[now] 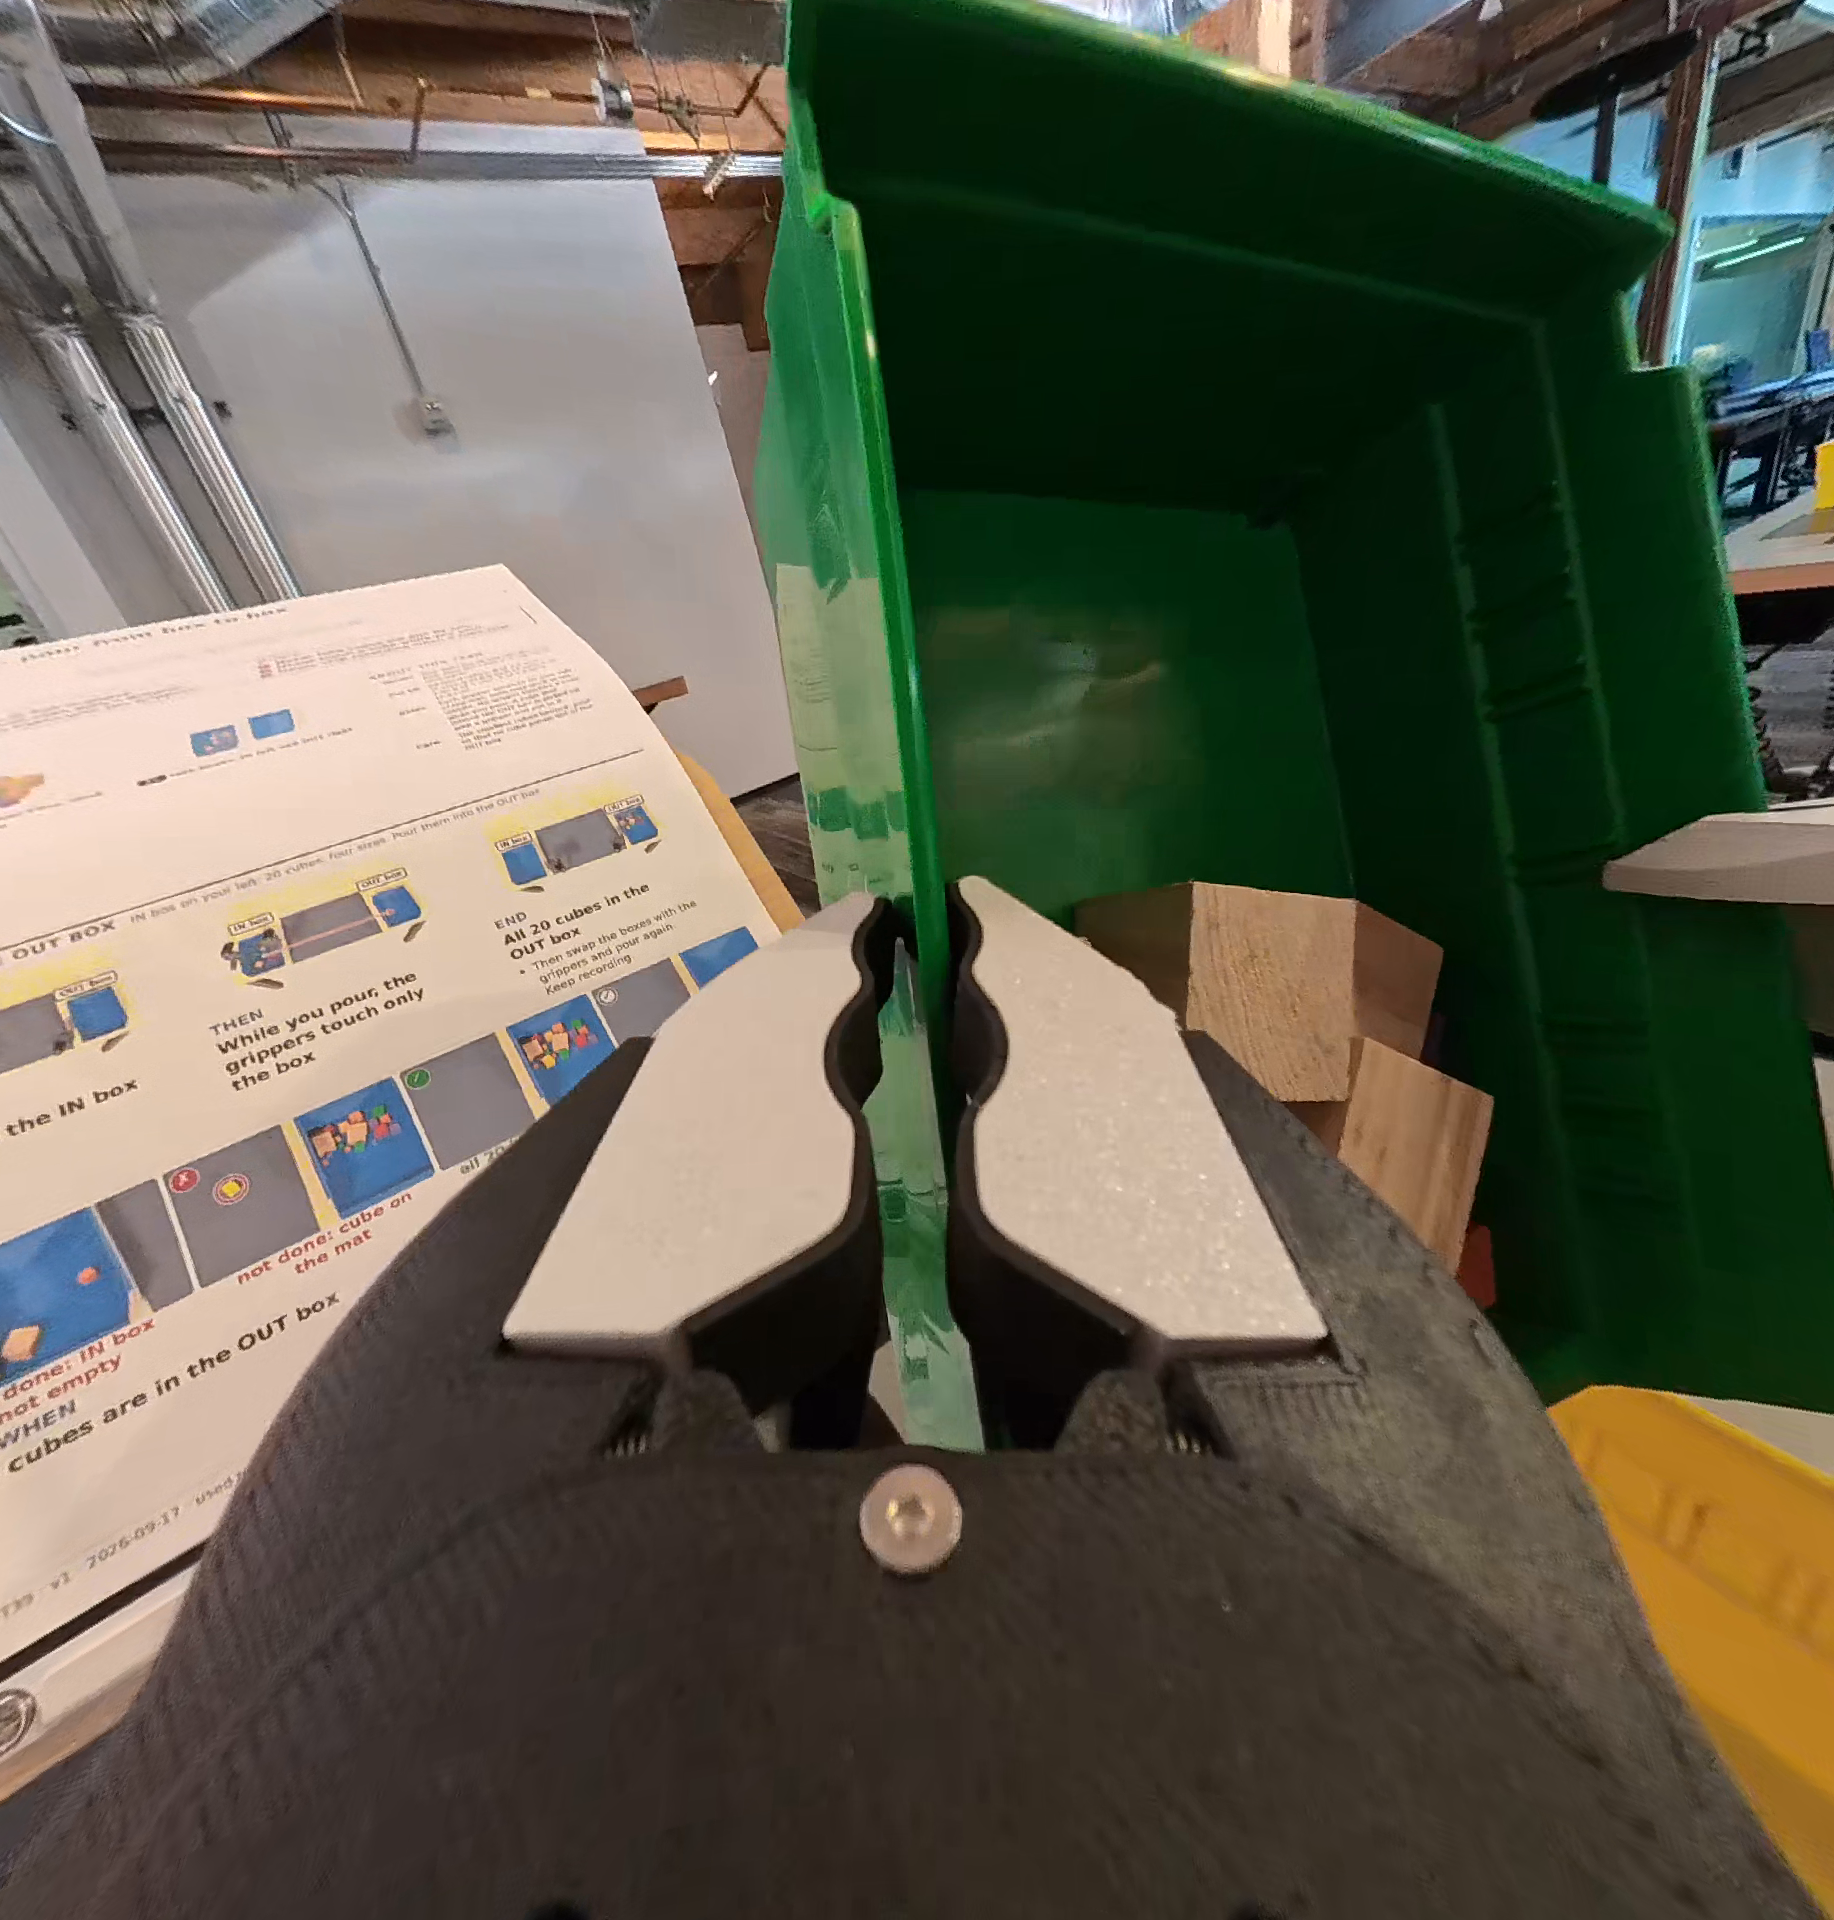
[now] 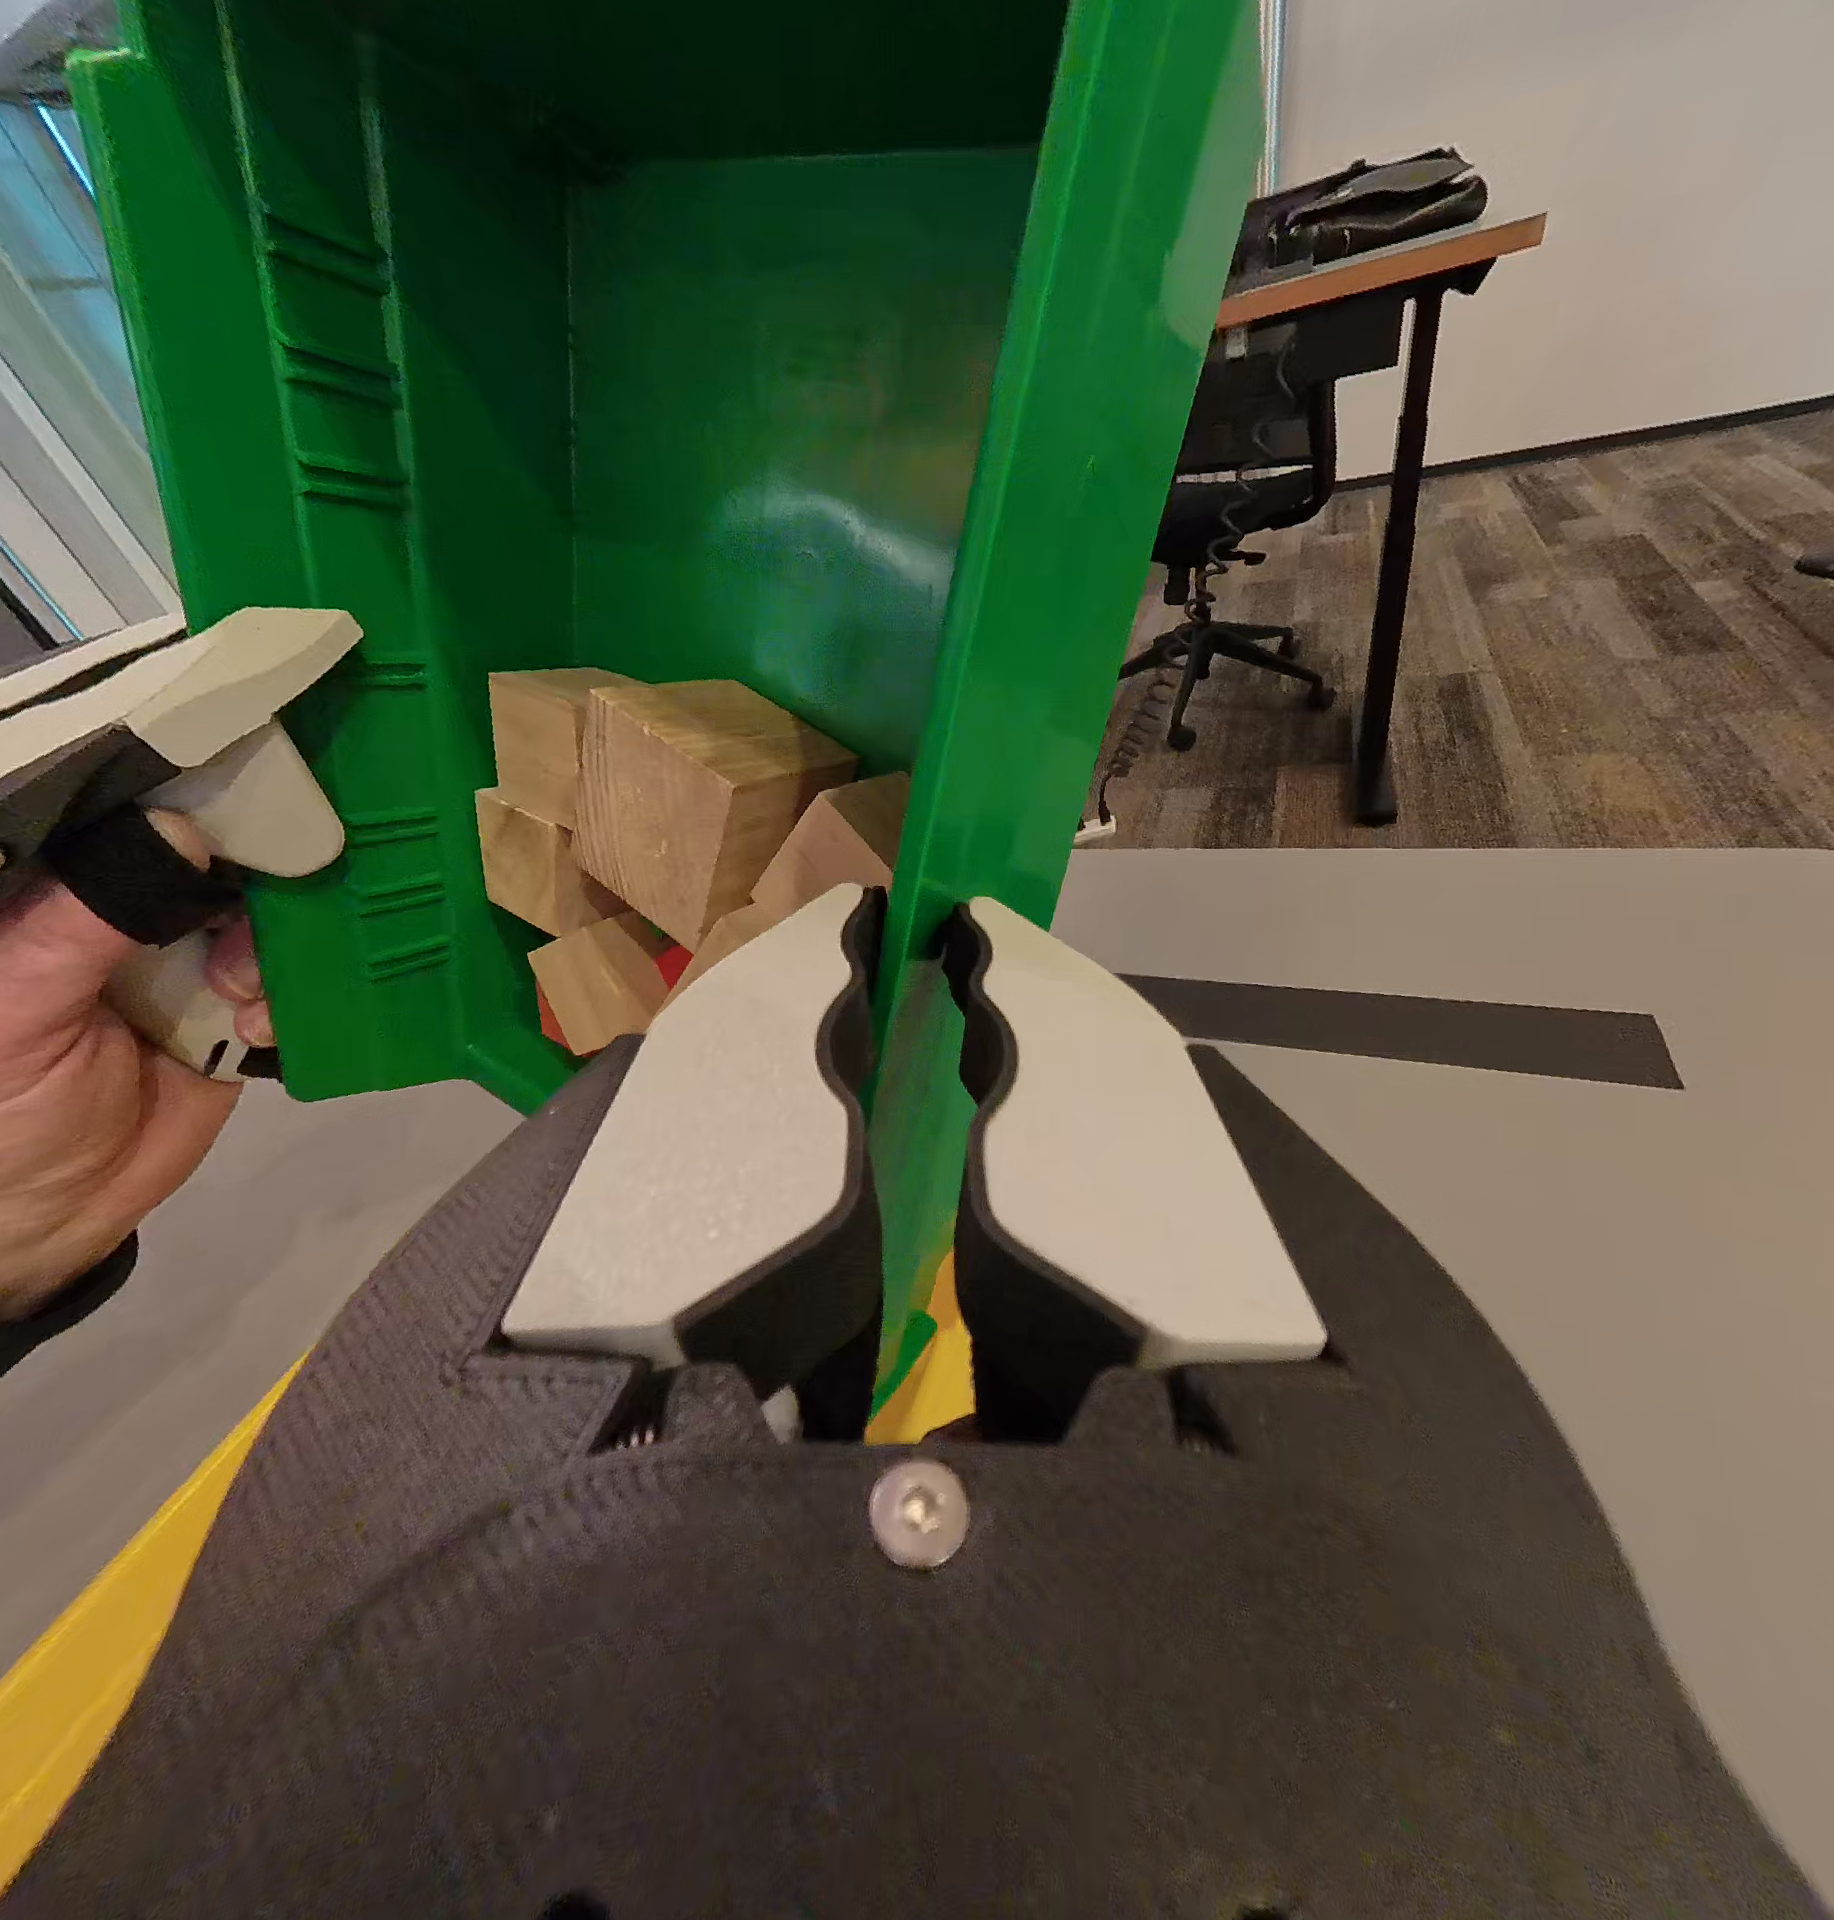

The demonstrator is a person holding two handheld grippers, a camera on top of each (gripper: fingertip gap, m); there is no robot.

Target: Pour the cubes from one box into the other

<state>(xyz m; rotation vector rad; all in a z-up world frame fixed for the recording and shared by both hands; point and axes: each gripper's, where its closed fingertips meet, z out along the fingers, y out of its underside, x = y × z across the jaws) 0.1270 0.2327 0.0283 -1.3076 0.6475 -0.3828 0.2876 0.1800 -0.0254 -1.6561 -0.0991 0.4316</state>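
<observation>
Opposite close wrist views, shared green box (image 1: 1152, 675) (interior)

The place looked like a mixed office and workshop or lab. Overhead ran exposed wooden ceiling beams (image 1: 539, 213) and bare metal conduit (image 1: 378, 275) down a plain white wall panel (image 1: 456, 416). A printed instruction sheet with small coloured photos (image 1: 300, 997) stood propped on a stand. Elsewhere a black swivel office chair (image 2: 1230, 582) sat beside a wood-edged desk on black legs (image 2: 1396, 312), over wood-look plank flooring (image 2: 1619, 644), and a flat grey tabletop (image 2: 1515, 935) carried a strip of black tape (image 2: 1412, 1029).
</observation>
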